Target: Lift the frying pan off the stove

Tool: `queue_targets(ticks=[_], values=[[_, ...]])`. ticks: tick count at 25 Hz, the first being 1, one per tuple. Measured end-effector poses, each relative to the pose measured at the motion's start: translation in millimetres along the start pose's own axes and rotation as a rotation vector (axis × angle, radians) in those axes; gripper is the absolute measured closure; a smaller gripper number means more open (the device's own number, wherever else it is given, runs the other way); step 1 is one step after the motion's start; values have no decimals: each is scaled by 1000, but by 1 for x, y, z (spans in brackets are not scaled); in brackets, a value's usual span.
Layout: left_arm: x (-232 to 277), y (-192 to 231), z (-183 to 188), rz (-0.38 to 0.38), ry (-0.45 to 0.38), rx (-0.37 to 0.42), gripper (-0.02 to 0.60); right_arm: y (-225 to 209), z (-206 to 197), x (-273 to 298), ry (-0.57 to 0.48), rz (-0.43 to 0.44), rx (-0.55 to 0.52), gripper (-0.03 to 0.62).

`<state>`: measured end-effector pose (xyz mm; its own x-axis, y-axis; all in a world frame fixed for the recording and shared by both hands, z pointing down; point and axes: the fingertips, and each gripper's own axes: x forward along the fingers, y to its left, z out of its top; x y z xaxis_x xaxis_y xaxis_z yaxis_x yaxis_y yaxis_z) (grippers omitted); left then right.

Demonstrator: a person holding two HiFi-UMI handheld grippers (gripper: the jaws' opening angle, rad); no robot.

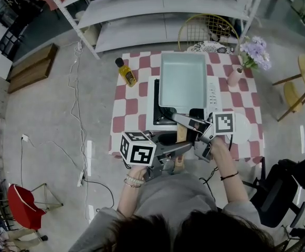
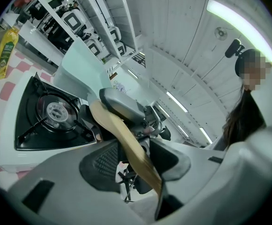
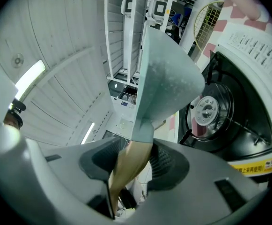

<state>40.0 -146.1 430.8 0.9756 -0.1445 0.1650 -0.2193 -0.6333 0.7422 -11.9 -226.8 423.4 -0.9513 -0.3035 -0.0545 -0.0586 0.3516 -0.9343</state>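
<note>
The frying pan [image 1: 182, 80] is square and pale grey-blue, with a wooden handle [image 1: 182, 134]. It hangs above the white single-burner stove [image 1: 151, 109], clear of the black burner [image 2: 56, 110]. My left gripper [image 1: 177, 147] comes in from the left and is shut on the near end of the handle [image 2: 126, 139]. My right gripper [image 1: 190, 124] comes in from the right and is shut on the handle [image 3: 131, 161] closer to the pan [image 3: 166, 74]. In the right gripper view the burner [image 3: 208, 109] shows uncovered to the right of the pan.
The stove stands on a table with a red-and-white checked cloth [image 1: 128, 106]. A yellow oil bottle [image 1: 126, 71] is at the far left, a vase of purple flowers [image 1: 253, 54] at the far right, a white plate [image 1: 242, 129] near right. A wire chair [image 1: 207, 31] and white shelving stand behind.
</note>
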Motion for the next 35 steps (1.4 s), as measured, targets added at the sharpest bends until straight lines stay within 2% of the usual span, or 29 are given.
queue_targets(ticks=[35], values=[[-8, -50, 39, -105, -4, 180, 373, 69, 30, -11, -111, 9, -159, 399]])
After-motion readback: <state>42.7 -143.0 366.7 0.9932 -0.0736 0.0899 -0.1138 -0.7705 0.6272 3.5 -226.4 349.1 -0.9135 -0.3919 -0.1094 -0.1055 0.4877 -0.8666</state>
